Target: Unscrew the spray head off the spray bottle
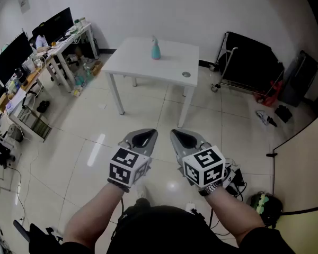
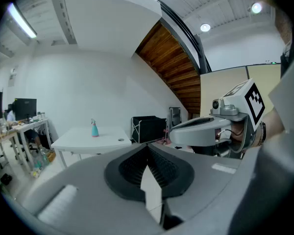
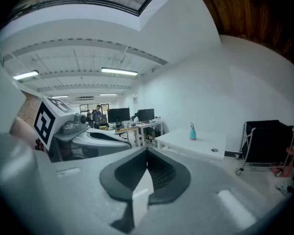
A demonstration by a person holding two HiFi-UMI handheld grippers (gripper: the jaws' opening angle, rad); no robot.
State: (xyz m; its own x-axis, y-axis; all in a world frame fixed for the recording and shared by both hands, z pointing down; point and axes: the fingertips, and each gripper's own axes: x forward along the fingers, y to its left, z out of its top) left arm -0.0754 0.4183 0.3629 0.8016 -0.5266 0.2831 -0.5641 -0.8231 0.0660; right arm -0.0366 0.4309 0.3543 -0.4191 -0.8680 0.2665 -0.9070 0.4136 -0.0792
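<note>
Fingers [image 2: 130, 170] clenched on nothing, on both left gripper [image 1: 142, 135] and right gripper [image 1: 183, 136], which sit side by side in front of you. Spray bottle [image 1: 156, 48] stands upright on the white table [image 1: 172, 62], well ahead, untouched. Risks as I see them: arrive with jaws closed and you'll knock it over, since it looks light. Twist the spray head [image 1: 154, 38] without pinning the body and the whole bottle just spins. Clamp the trigger and it squirts. Open up before you reach.
</note>
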